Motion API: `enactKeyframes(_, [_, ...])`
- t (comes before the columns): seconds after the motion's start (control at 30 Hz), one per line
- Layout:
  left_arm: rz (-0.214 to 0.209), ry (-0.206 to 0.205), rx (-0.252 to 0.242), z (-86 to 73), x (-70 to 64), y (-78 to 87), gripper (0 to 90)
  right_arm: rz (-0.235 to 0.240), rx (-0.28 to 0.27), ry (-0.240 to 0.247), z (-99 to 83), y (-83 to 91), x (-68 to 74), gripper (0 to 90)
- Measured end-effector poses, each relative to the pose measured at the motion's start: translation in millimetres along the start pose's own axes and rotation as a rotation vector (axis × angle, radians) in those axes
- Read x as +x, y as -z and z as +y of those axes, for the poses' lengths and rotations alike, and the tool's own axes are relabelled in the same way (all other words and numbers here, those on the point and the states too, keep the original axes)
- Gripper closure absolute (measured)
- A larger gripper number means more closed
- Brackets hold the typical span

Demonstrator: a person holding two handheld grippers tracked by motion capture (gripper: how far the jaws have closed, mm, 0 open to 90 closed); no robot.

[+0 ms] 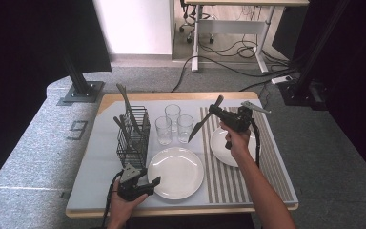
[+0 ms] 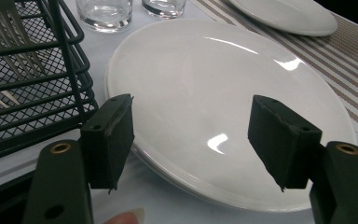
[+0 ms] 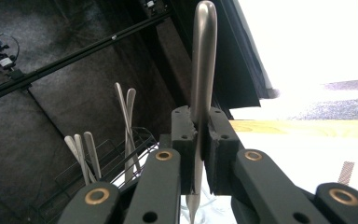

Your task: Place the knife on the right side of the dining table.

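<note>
High view: table knife (image 1: 201,125) lifted over the worktop (image 1: 100,162), between glasses (image 1: 173,123) and far plate (image 1: 218,145), clamped in right hand-held gripper (image 1: 213,110); judged taken from cutlery basket (image 1: 132,134), not yet laid.

Left gripper view: left hand-held gripper (image 2: 191,135) spread, empty, over near plate (image 2: 205,79).

Right gripper view: slim, matte steel handle, rounded end.

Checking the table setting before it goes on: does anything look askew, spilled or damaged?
Nothing stands out. The plates lie flat, the three glasses stand upright, and the cutlery sits in the basket. The right gripper holds a knife in mid-air; the left gripper is open.
</note>
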State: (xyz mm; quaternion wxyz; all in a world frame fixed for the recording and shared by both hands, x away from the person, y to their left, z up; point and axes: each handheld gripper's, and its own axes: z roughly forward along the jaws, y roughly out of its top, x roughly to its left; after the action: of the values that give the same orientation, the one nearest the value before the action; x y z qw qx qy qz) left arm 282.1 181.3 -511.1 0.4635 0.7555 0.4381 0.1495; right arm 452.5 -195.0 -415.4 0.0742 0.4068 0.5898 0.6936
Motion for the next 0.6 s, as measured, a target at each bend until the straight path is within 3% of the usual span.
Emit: enactKeyframes(0.6, [0.000,-0.002,0.002,-0.1,-0.3,-0.5,31.3,-0.034,-0.008,-0.009,2.4,6.7,-10.1,83.7])
